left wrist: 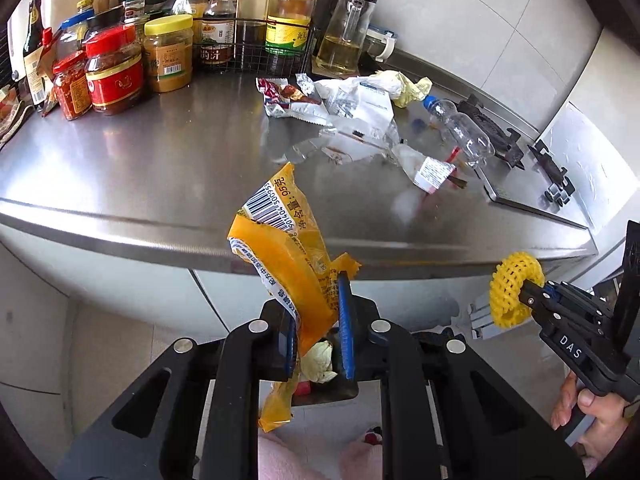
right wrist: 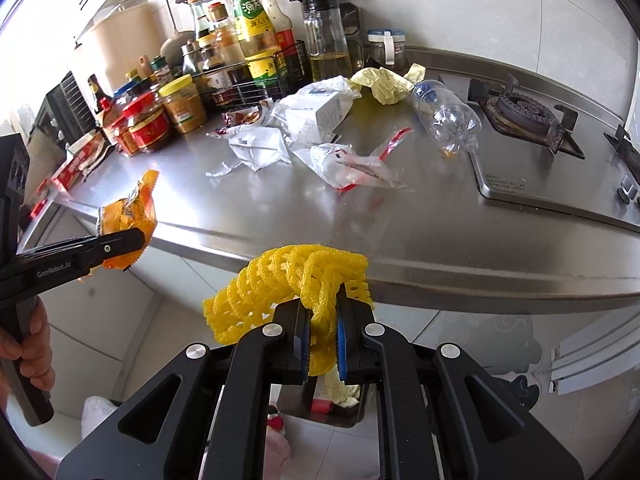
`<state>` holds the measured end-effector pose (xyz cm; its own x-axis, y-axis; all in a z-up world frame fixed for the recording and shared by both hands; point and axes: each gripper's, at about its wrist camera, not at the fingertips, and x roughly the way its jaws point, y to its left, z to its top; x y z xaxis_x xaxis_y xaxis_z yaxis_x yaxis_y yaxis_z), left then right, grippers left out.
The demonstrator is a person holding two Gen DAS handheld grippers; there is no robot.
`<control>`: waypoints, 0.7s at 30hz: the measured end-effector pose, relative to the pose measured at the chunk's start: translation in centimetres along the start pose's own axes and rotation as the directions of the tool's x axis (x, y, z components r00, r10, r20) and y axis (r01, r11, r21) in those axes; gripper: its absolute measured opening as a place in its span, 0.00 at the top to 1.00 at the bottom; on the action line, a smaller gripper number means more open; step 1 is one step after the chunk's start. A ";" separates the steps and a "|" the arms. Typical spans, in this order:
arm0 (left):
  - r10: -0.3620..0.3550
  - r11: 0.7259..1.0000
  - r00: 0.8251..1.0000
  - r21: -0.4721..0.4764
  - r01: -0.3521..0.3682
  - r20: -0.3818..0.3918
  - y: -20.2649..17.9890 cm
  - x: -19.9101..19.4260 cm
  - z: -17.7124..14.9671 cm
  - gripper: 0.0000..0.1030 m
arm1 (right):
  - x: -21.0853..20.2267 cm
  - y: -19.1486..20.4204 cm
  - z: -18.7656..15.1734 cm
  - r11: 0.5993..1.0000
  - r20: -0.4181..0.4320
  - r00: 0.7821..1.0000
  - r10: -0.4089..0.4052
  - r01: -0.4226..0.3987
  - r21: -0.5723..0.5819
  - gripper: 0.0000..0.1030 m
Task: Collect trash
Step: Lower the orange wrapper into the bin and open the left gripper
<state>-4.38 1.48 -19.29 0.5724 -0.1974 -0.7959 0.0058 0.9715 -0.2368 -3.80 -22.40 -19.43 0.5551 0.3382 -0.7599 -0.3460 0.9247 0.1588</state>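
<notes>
My left gripper [left wrist: 318,320] is shut on a crumpled orange snack wrapper [left wrist: 288,248], held in front of the steel counter's [left wrist: 140,168] edge. My right gripper [right wrist: 322,334] is shut on a yellow foam net sleeve [right wrist: 296,276]. Each shows in the other's view: the left gripper [right wrist: 136,240] with the orange wrapper [right wrist: 132,208], the right gripper [left wrist: 526,294] with the net [left wrist: 514,292]. Below the fingers stands a small metal bin [right wrist: 340,420] holding some trash. On the counter lie white plastic bags [right wrist: 320,108], yellow crumpled paper [right wrist: 384,84], a clear bottle [right wrist: 448,116] and a red wrapper [left wrist: 288,96].
Jars and sauce bottles [left wrist: 116,76] crowd the counter's back left, with a black wire rack [left wrist: 256,48] and an oil jug [left wrist: 344,28]. A gas stove [right wrist: 524,116] fills the right end. A hand [left wrist: 588,408] grips the right handle; pink cloth [left wrist: 280,460] lies below.
</notes>
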 end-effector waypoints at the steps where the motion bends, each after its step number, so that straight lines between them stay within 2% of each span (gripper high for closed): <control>1: -0.002 1.000 1.000 0.000 0.002 -0.009 -0.4 0.0 -0.8 0.85 | 0.0 0.0 -0.5 1.000 -0.009 1.000 0.006 -0.006 -0.005 0.89; 6: -0.009 1.000 0.997 -0.016 0.007 -0.078 -2.0 0.9 -4.9 0.85 | 0.8 -0.8 -3.0 0.999 -0.078 0.996 0.036 -0.037 -0.005 0.89; 12: -0.015 0.999 0.986 -0.037 0.009 -0.169 -3.1 4.1 -9.1 0.85 | 4.3 -2.0 -6.4 0.998 -0.182 0.981 0.063 -0.057 0.036 0.89; 21: -0.030 0.997 0.944 -0.073 0.006 -0.329 -2.8 12.0 -14.8 0.84 | 12.7 -4.2 -11.2 0.979 -0.329 0.939 0.103 -0.037 0.202 0.89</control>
<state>-9.66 -5.54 -36.43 0.2704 -0.2580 -0.9275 -0.0505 0.9583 -0.2813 -3.72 -23.97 -36.84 0.2366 0.3556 -0.9042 -0.2062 0.9278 0.3109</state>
